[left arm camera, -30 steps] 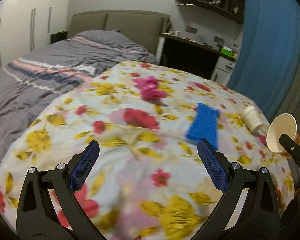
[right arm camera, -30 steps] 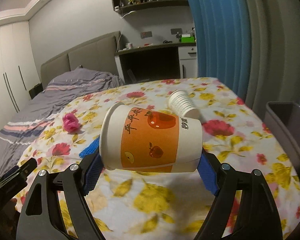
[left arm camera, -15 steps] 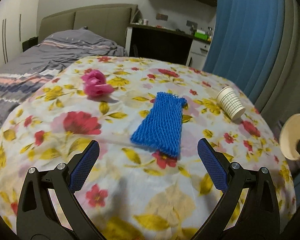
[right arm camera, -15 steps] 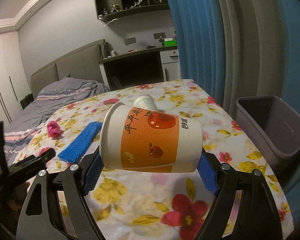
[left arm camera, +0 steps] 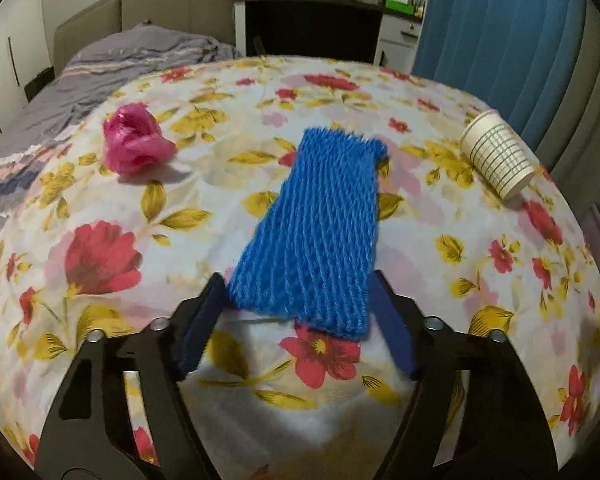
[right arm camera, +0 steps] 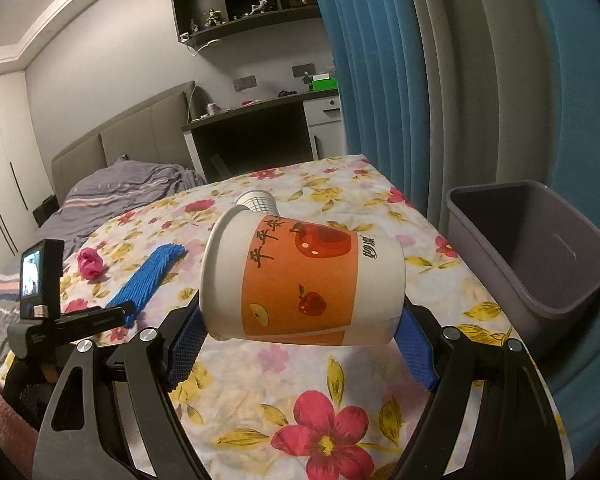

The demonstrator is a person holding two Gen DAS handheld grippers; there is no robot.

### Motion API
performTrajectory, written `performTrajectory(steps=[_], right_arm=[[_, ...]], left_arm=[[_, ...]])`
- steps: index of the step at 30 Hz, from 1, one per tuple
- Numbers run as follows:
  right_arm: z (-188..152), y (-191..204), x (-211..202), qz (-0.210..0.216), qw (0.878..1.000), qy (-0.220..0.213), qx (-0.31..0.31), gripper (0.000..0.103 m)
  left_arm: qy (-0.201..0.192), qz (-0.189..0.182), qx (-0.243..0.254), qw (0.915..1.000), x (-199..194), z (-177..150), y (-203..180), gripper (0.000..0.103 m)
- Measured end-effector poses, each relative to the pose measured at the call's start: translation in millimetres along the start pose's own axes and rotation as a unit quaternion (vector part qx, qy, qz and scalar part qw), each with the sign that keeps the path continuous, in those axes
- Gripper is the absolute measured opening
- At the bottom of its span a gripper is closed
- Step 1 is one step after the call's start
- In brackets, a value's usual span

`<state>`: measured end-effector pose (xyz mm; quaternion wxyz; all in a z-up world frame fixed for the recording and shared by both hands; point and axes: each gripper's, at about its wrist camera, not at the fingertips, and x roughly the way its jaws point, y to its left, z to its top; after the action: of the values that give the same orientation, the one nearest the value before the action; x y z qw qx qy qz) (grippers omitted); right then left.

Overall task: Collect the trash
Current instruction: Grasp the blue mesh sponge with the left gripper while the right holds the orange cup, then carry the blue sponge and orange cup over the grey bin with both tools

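Right gripper (right arm camera: 300,344): we grip the orange cup (right arm camera: 302,280) sideways across its wall, raised off the bedspread, so it can tip into the bin (right arm camera: 540,252) at right of frame.
Left gripper (left arm camera: 296,320): our fingers straddle the near end of the blue foam net (left arm camera: 316,232), centre frame; whether they pinch it, we cannot tell.
Left to collect: pink wrapper (left arm camera: 134,146) upper left, small paper cup (left arm camera: 498,160) upper right.

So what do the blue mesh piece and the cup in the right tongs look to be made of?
Blue mesh piece: looks like soft foam netting, matte, with an open diamond weave. Cup: apparently paper, smooth, lightly glossy, with printed orange band and rolled rim.
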<state>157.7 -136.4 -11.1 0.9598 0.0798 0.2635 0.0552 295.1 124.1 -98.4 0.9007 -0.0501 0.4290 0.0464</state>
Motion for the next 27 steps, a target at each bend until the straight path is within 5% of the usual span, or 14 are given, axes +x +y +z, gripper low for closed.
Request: performTrajectory(steps=[4,9,27], right_arm=[[0,-2,1,0.001,1.0,0.001,0.002,0.08],[0,-4,1,0.001,1.0,0.002,0.002,0.08],[4,-26,-27,0.002,1.0,-0.023,0.001,0.08]], left_arm=[[-0.004,0.002,0.009,0.9999,0,1,-5,0.05],[-0.013,-0.021,0.026,0.9994,-4,1,-14,0.013],[-0.118,-0.068,0.031,0.9902,-96,-26,-42,0.01]])
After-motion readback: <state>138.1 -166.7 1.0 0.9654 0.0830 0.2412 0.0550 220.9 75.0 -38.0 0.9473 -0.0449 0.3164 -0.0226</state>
